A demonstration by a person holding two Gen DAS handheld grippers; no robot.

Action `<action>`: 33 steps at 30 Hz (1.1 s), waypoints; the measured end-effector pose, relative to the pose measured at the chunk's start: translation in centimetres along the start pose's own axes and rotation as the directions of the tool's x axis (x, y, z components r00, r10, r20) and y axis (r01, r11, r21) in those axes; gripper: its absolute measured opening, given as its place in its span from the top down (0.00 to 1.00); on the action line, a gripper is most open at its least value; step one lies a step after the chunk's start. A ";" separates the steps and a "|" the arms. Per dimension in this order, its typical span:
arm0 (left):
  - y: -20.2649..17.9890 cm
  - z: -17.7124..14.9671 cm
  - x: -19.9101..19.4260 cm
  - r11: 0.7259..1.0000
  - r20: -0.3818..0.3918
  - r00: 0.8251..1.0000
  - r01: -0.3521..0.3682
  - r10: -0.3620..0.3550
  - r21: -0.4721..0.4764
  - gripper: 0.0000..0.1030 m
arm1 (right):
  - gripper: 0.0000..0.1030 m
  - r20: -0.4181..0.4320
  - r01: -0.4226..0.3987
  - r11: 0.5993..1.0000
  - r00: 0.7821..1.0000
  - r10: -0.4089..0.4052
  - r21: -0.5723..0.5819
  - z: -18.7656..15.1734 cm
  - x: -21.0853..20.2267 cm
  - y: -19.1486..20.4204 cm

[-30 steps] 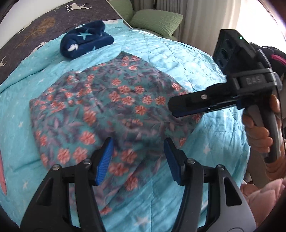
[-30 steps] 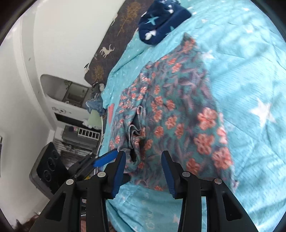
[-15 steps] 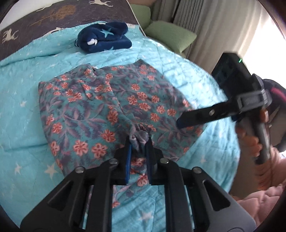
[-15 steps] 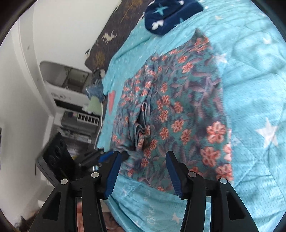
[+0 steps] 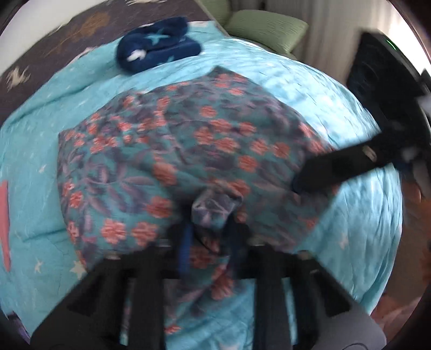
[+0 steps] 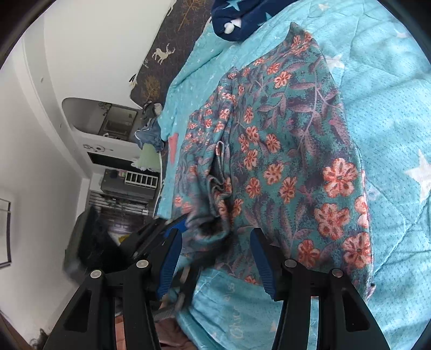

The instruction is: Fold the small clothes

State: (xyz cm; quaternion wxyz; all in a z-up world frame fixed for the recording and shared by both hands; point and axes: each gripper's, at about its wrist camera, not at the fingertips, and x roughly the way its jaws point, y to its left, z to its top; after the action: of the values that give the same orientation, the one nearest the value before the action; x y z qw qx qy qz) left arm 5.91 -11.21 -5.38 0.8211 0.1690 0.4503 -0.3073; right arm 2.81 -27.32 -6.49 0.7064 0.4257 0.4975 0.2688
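A teal floral garment with orange flowers lies spread on the turquoise bed quilt; it also shows in the right wrist view. My left gripper is shut on a bunched fold at the garment's near edge and holds it raised; the view is blurred. It shows in the right wrist view at the garment's left edge. My right gripper is open, its jaws over the garment's near edge, holding nothing. It shows in the left wrist view at the garment's right edge.
A folded navy garment with stars lies at the far side of the bed, also in the right wrist view. Green pillows lie beyond. A dark deer-print headboard, a white wall and shelves stand left of the bed.
My left gripper closed on a fold at the garment's near edge and now lifts it. My right gripper came closer to the garment's edge and stayed open.
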 end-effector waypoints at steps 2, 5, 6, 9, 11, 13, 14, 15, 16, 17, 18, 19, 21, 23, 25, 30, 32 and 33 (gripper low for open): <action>1.0 -0.1 -1.2 0.998 0.027 0.998 0.055 -0.054 -0.033 0.89 | 0.47 0.001 0.002 1.000 1.000 -0.002 -0.005 0.1 0.0 0.4; 2.0 -0.4 -4.4 0.987 0.101 0.985 0.150 -0.143 -0.063 0.89 | 0.43 -0.008 -0.016 1.000 1.000 0.016 -0.015 0.4 0.3 1.1; 2.4 -0.5 -5.2 0.983 0.117 0.980 0.169 -0.159 -0.076 0.89 | 0.42 -0.015 -0.029 0.999 0.999 0.029 -0.016 0.5 0.6 1.3; 3.5 -0.7 -5.6 0.966 0.120 0.968 0.233 -0.220 -0.112 0.89 | 0.41 -0.053 -0.086 0.996 0.995 0.084 -0.020 0.5 1.7 1.8; 3.6 -0.9 -4.8 0.952 0.095 0.958 0.279 -0.269 -0.123 0.89 | 0.38 -0.076 -0.132 0.991 0.988 0.131 -0.008 0.3 2.6 2.1; 3.3 -1.3 -3.9 0.932 0.054 0.941 0.339 -0.334 -0.128 0.81 | 0.36 -0.082 -0.155 0.988 0.984 0.156 0.018 0.2 3.3 2.0; 3.0 -1.6 -3.9 0.930 0.046 0.938 0.346 -0.343 -0.128 0.80 | 0.35 -0.080 -0.161 0.986 0.983 0.164 0.033 0.2 3.6 1.9; 2.7 -1.9 -3.6 0.927 0.032 0.935 0.354 -0.353 -0.123 0.77 | 0.34 -0.078 -0.164 0.985 0.983 0.167 0.044 0.3 3.9 1.9; 2.6 -2.2 -3.6 0.926 0.024 0.934 0.357 -0.357 -0.119 0.74 | 0.33 -0.076 -0.163 0.985 0.983 0.167 0.060 0.3 4.3 1.8; 2.4 -2.5 -3.7 0.926 0.020 0.933 0.360 -0.360 -0.116 0.74 | 0.31 -0.077 -0.158 0.985 0.984 0.163 0.067 0.4 4.7 1.8; 2.4 -2.6 -3.9 0.925 0.021 0.932 0.361 -0.361 -0.115 0.73 | 0.30 -0.082 -0.147 0.987 0.985 0.153 0.070 0.4 5.1 1.9; 2.6 -2.8 -4.2 0.925 0.026 0.932 0.362 -0.361 -0.117 0.73 | 0.30 -0.090 -0.126 0.990 0.987 0.132 0.067 0.4 5.6 2.1; 3.3 -3.0 -5.2 0.926 0.053 0.934 0.358 -0.354 -0.122 0.72 | 0.30 -0.111 -0.081 0.996 0.990 0.086 0.045 0.2 6.4 2.7; 4.2 -3.2 -6.3 0.928 0.084 0.936 0.351 -0.343 -0.127 0.67 | 0.29 -0.127 -0.072 0.997 0.989 0.074 0.026 -0.1 6.8 3.1; 5.2 -3.4 -7.1 0.930 0.091 0.939 0.341 -0.331 -0.137 0.63 | 0.26 -0.128 -0.085 0.996 0.988 0.089 0.040 -0.7 7.0 3.4; 7.8 -3.4 -8.4 0.947 0.140 0.960 0.266 -0.244 -0.177 0.56 | 0.26 -0.122 -0.085 0.994 0.988 0.092 0.067 -1.4 6.8 3.0; 9.4 -2.0 -8.2 0.955 0.138 0.977 0.193 -0.165 -0.225 0.50 | 0.26 -0.103 -0.061 0.996 0.992 0.068 0.070 -1.2 7.3 2.9; 10.2 -1.0 -7.9 0.956 0.135 0.983 0.153 -0.122 -0.252 0.43 | 0.26 -0.091 -0.046 0.997 0.995 0.051 0.057 -1.1 7.6 3.1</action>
State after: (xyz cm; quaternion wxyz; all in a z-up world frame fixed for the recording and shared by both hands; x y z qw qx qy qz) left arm 8.77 -0.15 0.73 0.8379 0.0090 0.4483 -0.3112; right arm 4.71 -19.33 -7.53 0.6641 0.4440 0.5262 0.2917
